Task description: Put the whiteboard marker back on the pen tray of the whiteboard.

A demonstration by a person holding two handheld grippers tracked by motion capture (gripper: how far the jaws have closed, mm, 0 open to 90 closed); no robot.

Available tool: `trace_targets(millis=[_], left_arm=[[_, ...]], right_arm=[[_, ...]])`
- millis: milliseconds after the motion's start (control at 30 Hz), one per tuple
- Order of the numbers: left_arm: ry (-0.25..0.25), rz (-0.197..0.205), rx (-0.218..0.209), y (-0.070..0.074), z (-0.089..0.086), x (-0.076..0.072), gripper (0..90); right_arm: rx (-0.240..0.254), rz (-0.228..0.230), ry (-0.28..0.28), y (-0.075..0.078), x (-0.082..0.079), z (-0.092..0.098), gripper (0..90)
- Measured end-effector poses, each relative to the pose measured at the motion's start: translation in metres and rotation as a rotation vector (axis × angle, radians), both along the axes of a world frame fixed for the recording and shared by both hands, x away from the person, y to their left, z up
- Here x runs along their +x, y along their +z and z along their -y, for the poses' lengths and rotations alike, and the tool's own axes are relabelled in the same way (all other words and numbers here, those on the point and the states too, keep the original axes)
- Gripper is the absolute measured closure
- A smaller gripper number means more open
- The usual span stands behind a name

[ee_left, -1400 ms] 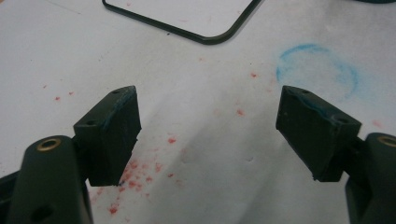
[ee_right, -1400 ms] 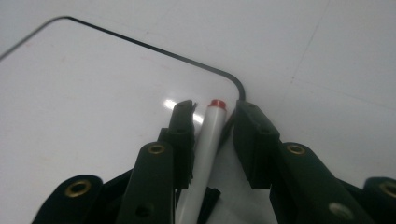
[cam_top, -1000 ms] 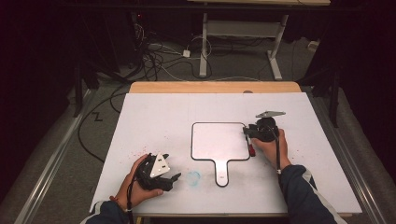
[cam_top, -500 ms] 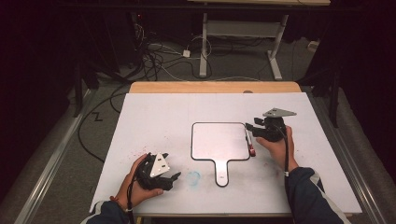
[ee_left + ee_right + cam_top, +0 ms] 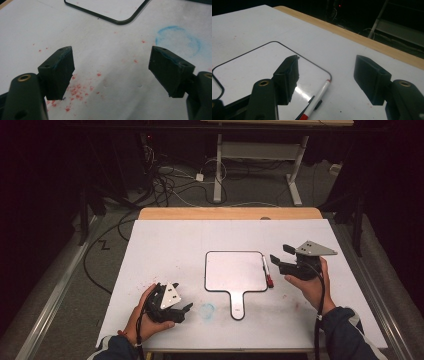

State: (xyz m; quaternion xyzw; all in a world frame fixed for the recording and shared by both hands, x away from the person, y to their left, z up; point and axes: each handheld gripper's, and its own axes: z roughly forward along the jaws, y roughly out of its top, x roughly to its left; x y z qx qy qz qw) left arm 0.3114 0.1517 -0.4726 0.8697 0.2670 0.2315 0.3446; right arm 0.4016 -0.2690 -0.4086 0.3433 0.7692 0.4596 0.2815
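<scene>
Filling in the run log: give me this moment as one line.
left gripper: open, near blue smudge | right gripper: open, beside marker | marker: lying at right edge of paddle whiteboard

No text, label, brand, number or sign could be read in any of the views. The small whiteboard (image 5: 235, 271) was blank, and the marker (image 5: 267, 271) beside it showed no readable print. The blue ring-shaped smear (image 5: 178, 39) and the red specks (image 5: 75, 90) on the table (image 5: 175, 245) were only stains, not writing.
</scene>
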Motion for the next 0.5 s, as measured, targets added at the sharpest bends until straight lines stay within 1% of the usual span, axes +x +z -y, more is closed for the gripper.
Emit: trace_targets(millis=[33,67,100,133,167,233,333,400,500], left_arm=[[0.009,0.006,0.004,0.000,0.000,0.000,19.9],[0.017,0.019,0.012,0.000,0.000,0.000,19.9],[0.021,0.023,0.012,0.000,-0.001,0.000,19.9],[0.023,0.024,0.009,0.000,-0.001,0.000,19.9],[0.024,0.026,0.008,0.000,-0.001,0.000,19.9],[0.023,0.028,0.007,0.000,-0.001,0.000,19.9],[0.020,0.030,0.009,0.000,0.000,0.001,19.9],[0.018,0.030,0.008,0.000,0.000,0.001,19.9],[0.021,0.032,0.006,0.000,0.000,0.001,19.9]], right_arm=[[0.003,0.009,0.002,0.001,-0.003,0.000,36.7],[0.001,0.015,0.006,0.002,-0.005,0.000,35.7],[-0.005,0.026,0.008,0.002,-0.007,0.000,32.7],[0.000,0.036,0.005,0.002,-0.010,0.000,30.6],[-0.002,0.043,0.012,0.002,-0.012,0.000,30.7],[-0.022,0.056,0.021,0.002,-0.016,-0.001,29.3],[-0.035,0.066,0.040,0.002,-0.022,-0.001,28.7],[-0.028,0.077,0.036,0.001,-0.026,0.000,28.4],[-0.046,0.082,0.016,-0.001,-0.031,0.002,26.8]])
